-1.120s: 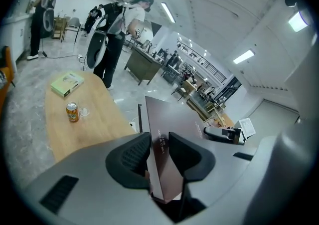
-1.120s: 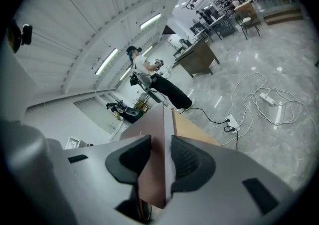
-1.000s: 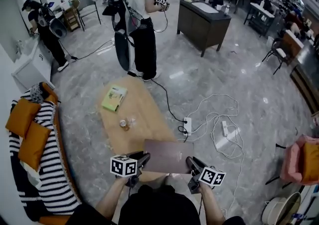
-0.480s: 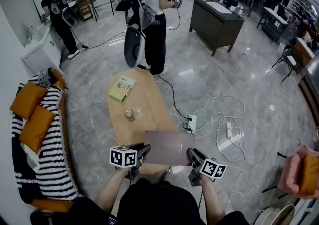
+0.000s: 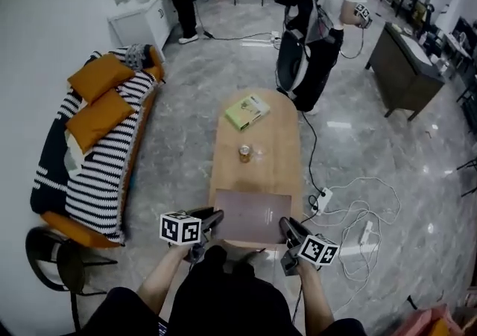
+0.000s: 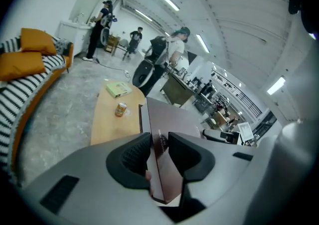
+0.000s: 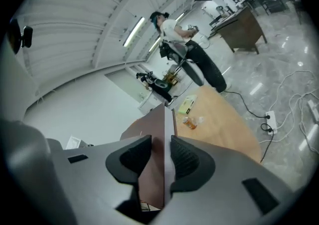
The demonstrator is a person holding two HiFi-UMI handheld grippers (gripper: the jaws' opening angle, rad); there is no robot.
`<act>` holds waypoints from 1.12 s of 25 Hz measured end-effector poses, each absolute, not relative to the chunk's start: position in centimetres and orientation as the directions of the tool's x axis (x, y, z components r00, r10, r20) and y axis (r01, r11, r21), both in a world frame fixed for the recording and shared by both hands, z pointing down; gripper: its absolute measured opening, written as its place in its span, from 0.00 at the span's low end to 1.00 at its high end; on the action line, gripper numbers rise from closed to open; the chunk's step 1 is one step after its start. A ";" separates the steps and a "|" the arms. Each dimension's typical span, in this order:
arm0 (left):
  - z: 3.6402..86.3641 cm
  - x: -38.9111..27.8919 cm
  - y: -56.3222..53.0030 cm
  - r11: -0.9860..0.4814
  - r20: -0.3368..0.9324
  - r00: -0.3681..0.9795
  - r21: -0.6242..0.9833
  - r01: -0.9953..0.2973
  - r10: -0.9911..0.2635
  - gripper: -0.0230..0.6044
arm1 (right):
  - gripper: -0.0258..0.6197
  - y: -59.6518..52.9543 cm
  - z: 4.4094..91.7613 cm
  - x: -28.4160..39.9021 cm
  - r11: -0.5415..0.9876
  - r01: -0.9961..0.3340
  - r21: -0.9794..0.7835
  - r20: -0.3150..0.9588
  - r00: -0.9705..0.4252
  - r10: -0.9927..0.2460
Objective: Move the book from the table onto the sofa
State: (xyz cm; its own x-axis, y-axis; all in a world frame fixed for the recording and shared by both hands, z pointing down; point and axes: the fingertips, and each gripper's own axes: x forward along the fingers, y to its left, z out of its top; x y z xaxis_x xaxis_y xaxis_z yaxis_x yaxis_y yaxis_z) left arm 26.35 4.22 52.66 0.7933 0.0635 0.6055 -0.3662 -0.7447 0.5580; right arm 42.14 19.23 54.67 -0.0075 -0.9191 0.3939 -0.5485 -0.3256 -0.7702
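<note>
While the left tongs [image 5: 209, 219] and right tongs [image 5: 288, 227] each clamped a near corner of the flat maroon rectangular book [image 5: 253, 214] above the oval wooden desk [image 5: 264, 167], the black-and-white striped sofa [image 5: 100, 170] lay well apart on the left tongs' side.

Bright ceiling strip lights; fisheye edges

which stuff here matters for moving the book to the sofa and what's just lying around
Job: brown book, held by left tool and right tool; striped sofa; table.
Lying about: green book, can, power strip.
</note>
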 end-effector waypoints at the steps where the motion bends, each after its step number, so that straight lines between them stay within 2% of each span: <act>1: 52.7 24.9 3.4 -0.730 0.606 0.795 0.557 -0.396 0.031 0.23 | 0.26 17.7 54.8 41.3 -0.299 -0.558 -0.774 0.389 -0.047 -0.920; 7: 52.7 14.8 -0.5 -0.604 0.604 0.781 0.567 -0.560 -0.156 0.23 | 0.26 9.1 54.3 34.3 -0.150 -0.604 -0.783 0.370 -0.258 -0.893; 14: 52.3 2.4 -3.8 -0.447 0.585 0.736 0.588 -0.675 -0.342 0.23 | 0.26 0.8 53.3 23.6 -0.003 -0.632 -0.775 0.374 -0.454 -0.809; 28: 53.1 -19.4 -12.1 -0.280 0.565 0.662 0.617 -0.735 -0.493 0.22 | 0.25 -11.9 53.4 2.4 0.127 -0.649 -0.750 0.411 -0.608 -0.680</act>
State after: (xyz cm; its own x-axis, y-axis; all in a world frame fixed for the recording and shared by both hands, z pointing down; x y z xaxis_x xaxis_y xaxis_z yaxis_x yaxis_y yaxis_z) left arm -19.38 -12.12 53.09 0.6620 -0.4929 0.5646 -0.7351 -0.2805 0.6172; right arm 2.43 -11.93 53.41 -0.6076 -0.6797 0.4109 -0.6493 0.1271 -0.7498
